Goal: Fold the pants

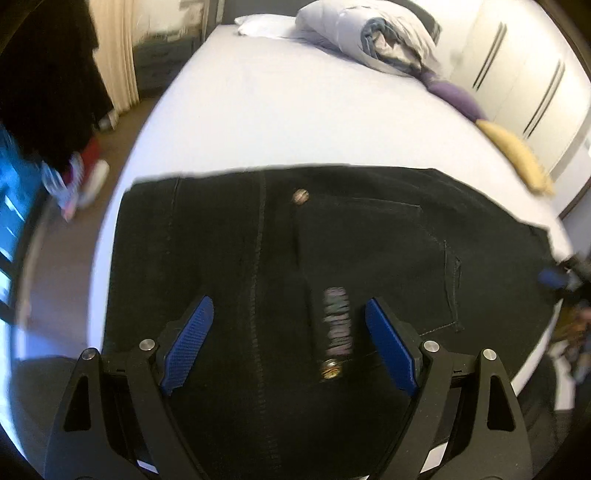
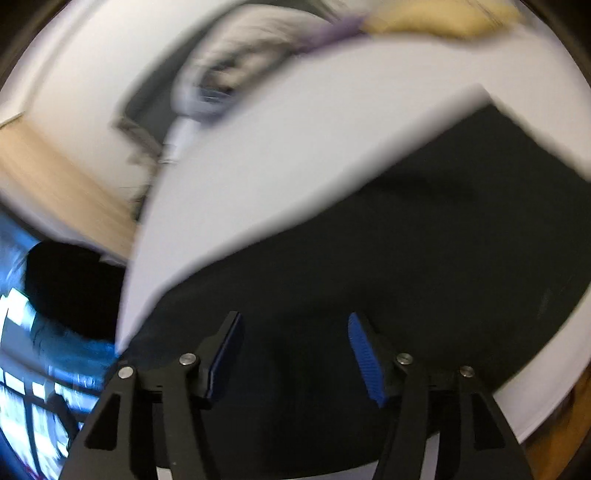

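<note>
Left wrist view: a bed with a smooth pale lavender-white sheet (image 1: 280,107) fills the centre of the frame, and a pair of black denim pants (image 1: 369,251) lies flat across its near end, spanning from lower left to the right edge. A metal button (image 1: 301,196), a back pocket outline and a small woven label (image 1: 337,321) show on the fabric. At top centre of the frame a rolled grey-white duvet (image 1: 369,33) sits beside a white pillow (image 1: 258,26); along the right edge of the bed lie a purple cushion (image 1: 456,96) and a mustard-yellow cushion (image 1: 517,155). White wardrobe doors with dark slim handles (image 1: 532,77) stand at upper right, a cream curtain (image 1: 112,55) at upper left, and brown floor with scattered clothing at left. The left gripper (image 1: 288,321) hangs over the pants with its blue-padded fingers (image 1: 194,332) wide apart, nothing between them. Right wrist view: heavily motion-blurred. The right gripper (image 2: 295,332) is over the black fabric, its fingers (image 2: 364,354) visibly apart and clamping nothing; whether the pads touch the cloth cannot be told.
</note>
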The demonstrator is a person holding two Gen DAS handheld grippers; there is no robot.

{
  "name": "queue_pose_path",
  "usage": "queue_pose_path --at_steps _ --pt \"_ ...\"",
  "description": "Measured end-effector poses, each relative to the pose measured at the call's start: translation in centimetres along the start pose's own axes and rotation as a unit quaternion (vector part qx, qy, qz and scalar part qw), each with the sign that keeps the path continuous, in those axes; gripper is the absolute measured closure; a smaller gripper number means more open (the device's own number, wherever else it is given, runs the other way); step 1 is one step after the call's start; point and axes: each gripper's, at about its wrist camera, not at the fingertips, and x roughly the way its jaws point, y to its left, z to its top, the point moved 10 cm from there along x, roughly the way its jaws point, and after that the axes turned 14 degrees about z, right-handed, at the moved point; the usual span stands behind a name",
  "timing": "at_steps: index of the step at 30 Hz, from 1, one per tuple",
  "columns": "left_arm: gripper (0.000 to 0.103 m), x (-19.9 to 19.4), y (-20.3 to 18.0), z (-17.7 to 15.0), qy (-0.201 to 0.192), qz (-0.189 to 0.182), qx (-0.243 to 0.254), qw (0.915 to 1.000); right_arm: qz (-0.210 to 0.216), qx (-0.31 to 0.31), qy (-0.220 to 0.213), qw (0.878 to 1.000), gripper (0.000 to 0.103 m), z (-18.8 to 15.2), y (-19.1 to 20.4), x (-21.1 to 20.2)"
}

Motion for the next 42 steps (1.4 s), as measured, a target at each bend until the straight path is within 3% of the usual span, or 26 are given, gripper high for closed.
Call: queue_pose_path --at_steps 1,3,5,8,9,11,16,20,23,28,36,39,42 --pt "0.019 -0.1 0.4 -0.1 -0.005 -0.005 -0.002 1.0000 -0.011 0.031 -0.016 0.999 0.103 0.4 -2.3 -1.5" --pt "0.019 -0.5 1.5 -0.1 -0.010 0.019 -0.004 0.9998 -0.020 0.069 -0.063 0.995 0.103 1.4 -5.0 -5.4" --pt "0.019 -1.1 1.9 -0.1 -0.008 0.003 -0.022 0.9997 -0.084 0.073 -0.115 0.987 0.098 2.4 -7.2 -10.3" --pt "0.019 -3.0 1.7 0.5 -0.025 -0.002 -0.029 0.9993 -0.101 0.092 -0.191 0.972 0.019 2.5 -8.1 -17.3" --pt "0.019 -3.7 1.4 0.7 -0.029 -0.006 -0.020 0.9993 -0.084 0.096 -0.212 0.969 0.018 2.3 -8.1 -18.9" --pt "0.019 -4.8 -0.9 1.1 -0.033 -0.027 0.001 0.9991 -0.050 0.114 -0.227 0.966 0.018 2.0 -9.0 -20.2" --pt "0.019 -4.8 -7.5 1.3 -0.002 -0.082 0.035 0.9960 0.033 0.183 -0.226 0.956 0.020 1.8 -9.3 -16.4" --pt "0.019 -4.4 -12.1 1.1 0.000 -0.094 0.083 0.9921 0.034 0.212 -0.216 0.952 0.024 2.4 -9.7 -13.7" --pt "0.019 -3.7 -13.7 0.9 0.013 -0.105 0.087 0.9906 0.040 0.229 -0.225 0.946 0.024 3.5 -10.6 -12.7" --pt "0.019 -0.3 -14.6 0.4 0.058 -0.108 0.079 0.9893 0.053 0.220 -0.246 0.942 0.023 4.5 -10.5 -13.4" --pt "0.019 1.9 -15.1 0.3 0.052 -0.068 0.127 0.9883 0.083 0.227 -0.253 0.937 0.025 7.3 -10.8 -12.3" --pt "0.019 2.4 -14.7 0.4 0.059 -0.076 0.117 0.9884 0.097 0.229 -0.248 0.936 0.040 7.7 -10.3 -11.7" --pt "0.019 2.5 -14.1 0.4 0.068 -0.087 0.110 0.9878 0.094 0.230 -0.246 0.937 0.043 7.5 -10.4 -11.7"
